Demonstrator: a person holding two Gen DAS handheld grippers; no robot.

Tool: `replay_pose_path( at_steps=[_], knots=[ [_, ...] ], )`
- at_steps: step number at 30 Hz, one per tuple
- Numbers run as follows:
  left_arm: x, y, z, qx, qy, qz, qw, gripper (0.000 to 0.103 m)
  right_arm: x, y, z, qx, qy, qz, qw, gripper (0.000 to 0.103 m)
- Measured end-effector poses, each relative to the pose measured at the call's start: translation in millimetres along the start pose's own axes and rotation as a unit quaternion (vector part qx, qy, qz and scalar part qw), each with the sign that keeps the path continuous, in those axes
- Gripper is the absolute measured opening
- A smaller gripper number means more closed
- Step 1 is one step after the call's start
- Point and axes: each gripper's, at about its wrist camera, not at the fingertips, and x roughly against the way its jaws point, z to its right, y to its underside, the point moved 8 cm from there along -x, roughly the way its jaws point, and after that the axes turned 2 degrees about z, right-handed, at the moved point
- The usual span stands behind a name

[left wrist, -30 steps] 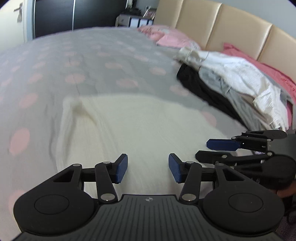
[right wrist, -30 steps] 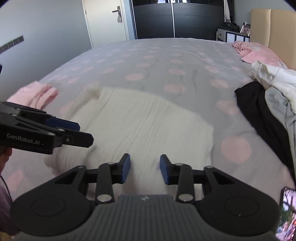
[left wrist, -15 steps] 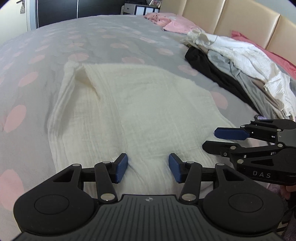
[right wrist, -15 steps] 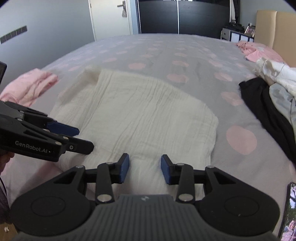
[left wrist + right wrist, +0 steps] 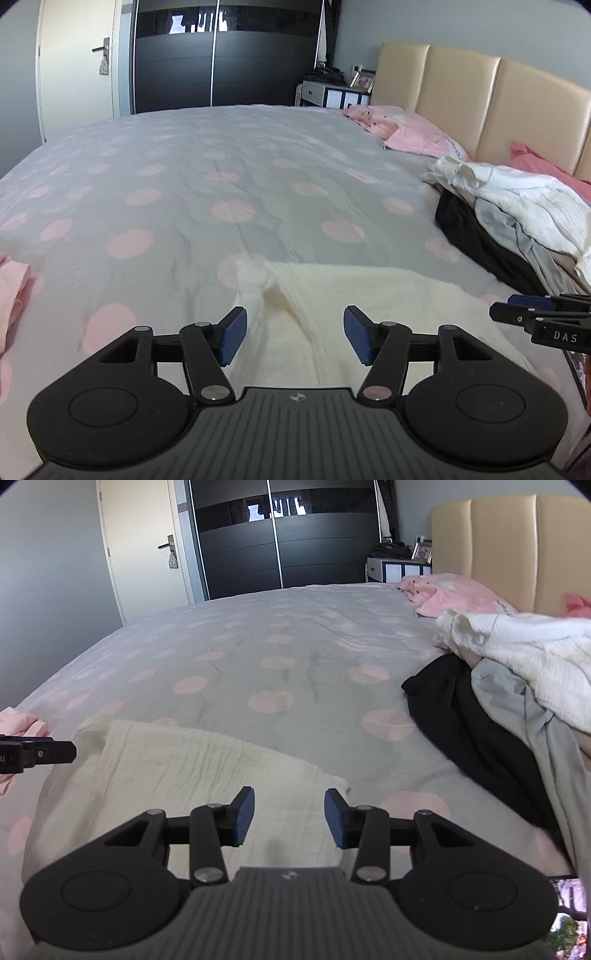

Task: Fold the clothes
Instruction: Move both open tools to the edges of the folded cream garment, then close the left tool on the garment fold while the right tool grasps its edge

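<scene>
Over the cream garment (image 5: 373, 306), both claws opening wider than before, empty, views tilted up

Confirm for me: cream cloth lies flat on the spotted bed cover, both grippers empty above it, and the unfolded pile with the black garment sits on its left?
Not quite: the pile with the black garment sits right of the cream cloth, as the right wrist view shows. The rest holds.

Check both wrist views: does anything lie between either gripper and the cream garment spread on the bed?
Nothing visible does. The left gripper and right gripper, jaws opening and empty, hang directly over the cream garment. The clothes pile lies off to one side.
</scene>
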Motion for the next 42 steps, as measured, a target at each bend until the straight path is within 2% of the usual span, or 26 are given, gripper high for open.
replay_pose_path(
  at_steps=[3, 7, 10, 12, 15, 18, 22, 24, 27, 31, 34, 35, 36, 40, 42],
  knots=[
    [-14, 3, -2, -0.008, -0.005, -0.004, 1.0, 0.052, -16, 1, -1, 0.003, 0.002, -0.009, 1.0, 0.045],
    [-36, 15, -14, 0.008, -0.012, -0.037, 0.9992, 0.047, -36, 8, 0, 0.008, 0.001, -0.032, 0.999, 0.045],
    [-49, 29, -27, 0.038, -0.015, -0.069, 0.9967, 0.048, -49, 20, 6, -0.006, -0.002, -0.064, 0.998, 0.046],
    [-55, 35, -33, 0.061, -0.013, -0.085, 0.9944, 0.051, -54, 26, 9, -0.016, -0.004, -0.077, 0.997, 0.047],
    [-57, 39, -41, 0.087, -0.012, -0.095, 0.9916, 0.057, -54, 27, 10, -0.018, -0.006, -0.078, 0.997, 0.048],
    [-47, 32, -41, 0.1, -0.019, -0.081, 0.9914, 0.056, -43, 20, 13, -0.03, 0.008, -0.059, 0.998, 0.049],
    [-24, 10, -22, 0.065, -0.022, -0.027, 0.9973, 0.052, -26, 4, 4, -0.021, 0.004, -0.014, 1.0, 0.049],
    [-17, 5, -6, 0.045, -0.007, -0.014, 0.9988, 0.051, -20, -1, -8, -0.004, -0.01, 0.002, 1.0, 0.049],
    [-13, 8, 19, 0.016, 0.02, -0.02, 0.9995, 0.05, -12, -5, -29, 0.016, -0.041, 0.009, 0.999, 0.049],
    [-13, 22, 41, -0.029, 0.027, -0.038, 0.9985, 0.05, -8, 3, -49, 0.045, -0.062, -0.002, 0.997, 0.051],
    [-13, 30, 40, -0.037, 0.003, -0.043, 0.9984, 0.051, -10, 10, -47, 0.047, -0.051, -0.017, 0.997, 0.059],
    [-13, 32, 35, -0.032, -0.007, -0.044, 0.9985, 0.054, -12, 12, -43, 0.04, -0.047, -0.022, 0.998, 0.062],
    [-13, 33, 29, -0.025, -0.015, -0.044, 0.9986, 0.056, -13, 13, -39, 0.031, -0.042, -0.028, 0.998, 0.069],
    [-21, 42, 6, 0.007, -0.039, -0.062, 0.9973, 0.062, -21, 21, -23, 0.006, -0.022, -0.051, 0.998, 0.079],
    [-27, 50, -6, 0.034, -0.04, -0.08, 0.9954, 0.066, -25, 26, -16, -0.005, -0.01, -0.064, 0.998, 0.09]
  ],
)
